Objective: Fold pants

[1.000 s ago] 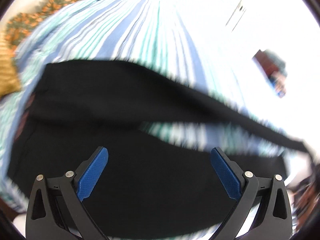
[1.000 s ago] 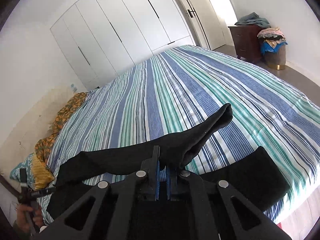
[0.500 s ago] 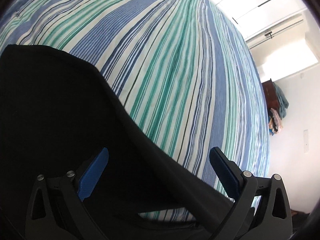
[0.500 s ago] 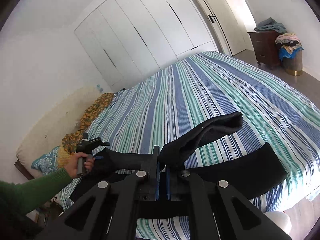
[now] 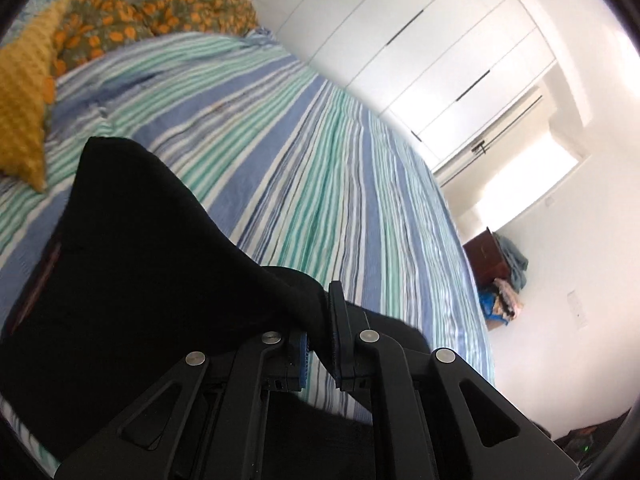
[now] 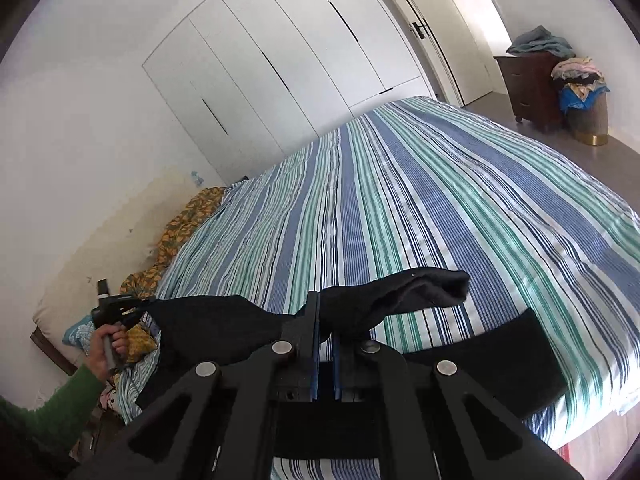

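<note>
Black pants [image 5: 132,272] lie on a striped bed at its near edge. My left gripper [image 5: 320,332] is shut on a fold of the pants' upper edge near the waist. My right gripper [image 6: 325,336] is shut on one pant leg [image 6: 404,292] and holds it lifted above the bed, its cuff sticking out to the right. The other leg [image 6: 516,360] lies flat on the bed on the right. The left gripper also shows in the right wrist view [image 6: 140,305], held in a hand at the far left.
The blue, green and white striped bedspread [image 6: 420,200] stretches away. Yellow and orange pillows [image 5: 120,20] lie at the head. White wardrobe doors [image 6: 280,60] stand behind. A dark dresser [image 6: 532,88] and a laundry basket [image 6: 588,116] stand at the far right.
My left gripper has closed on the pants' edge; it was open before. My right gripper has lifted the pant leg higher and kept its hold.
</note>
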